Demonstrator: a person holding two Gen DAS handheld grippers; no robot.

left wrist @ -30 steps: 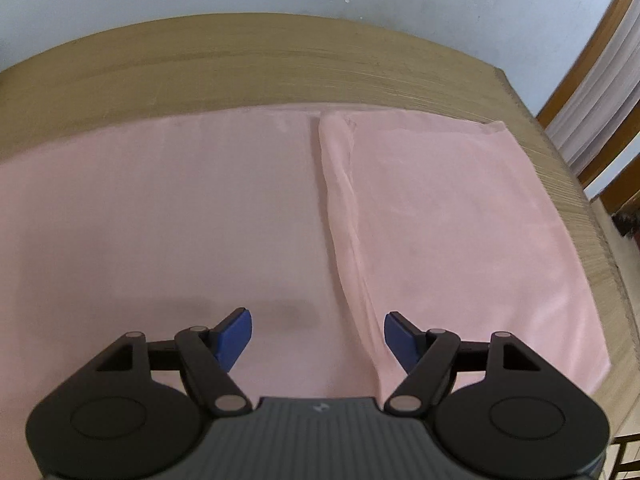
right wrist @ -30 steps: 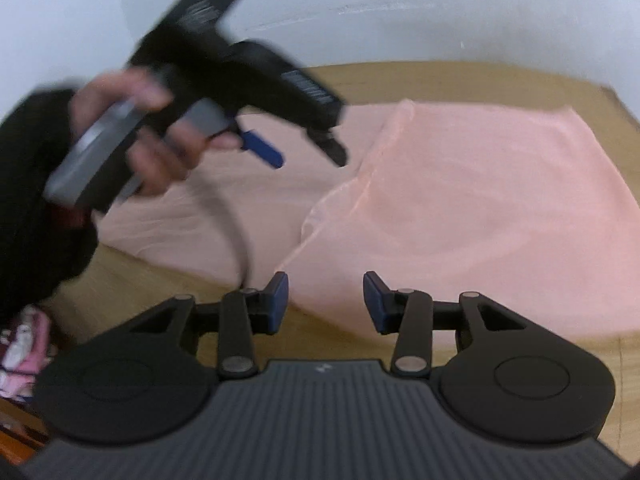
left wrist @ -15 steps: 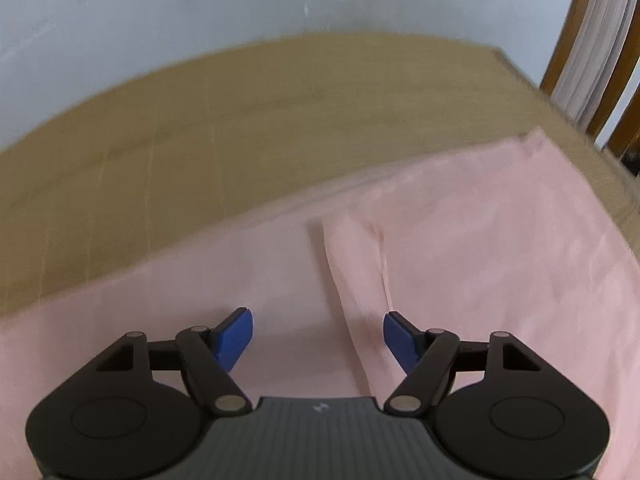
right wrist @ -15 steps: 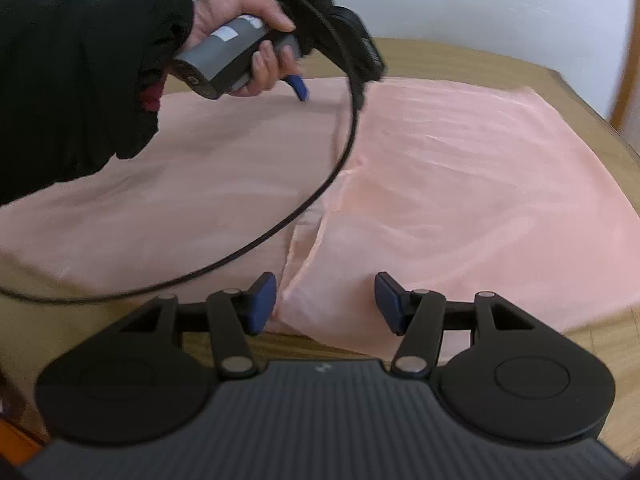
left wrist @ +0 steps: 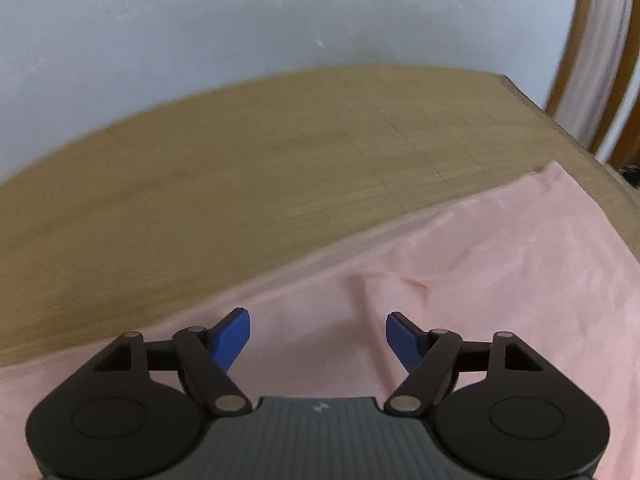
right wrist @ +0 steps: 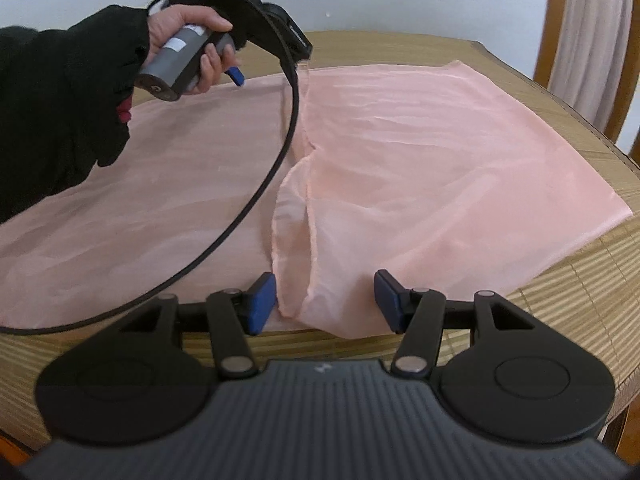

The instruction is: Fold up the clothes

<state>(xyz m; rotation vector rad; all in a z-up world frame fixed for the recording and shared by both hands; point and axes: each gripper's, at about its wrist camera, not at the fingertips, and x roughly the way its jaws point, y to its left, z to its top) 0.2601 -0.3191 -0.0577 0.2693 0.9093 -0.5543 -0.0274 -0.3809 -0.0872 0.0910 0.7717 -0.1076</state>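
Both grippers brought down to the overlapped edge of the cloth.

The right gripper [right wrist: 325,298] had been lowered to the near edge of the pink cloth [right wrist: 420,152], jaws open astride the overlap, nothing pinched. The left gripper [left wrist: 318,334] had been carried to the far edge, jaws open above the same seam. A two-handed grasp seemed next. Counted on the table [right wrist: 560,312]: one cloth, two grippers, one cable [right wrist: 280,152].
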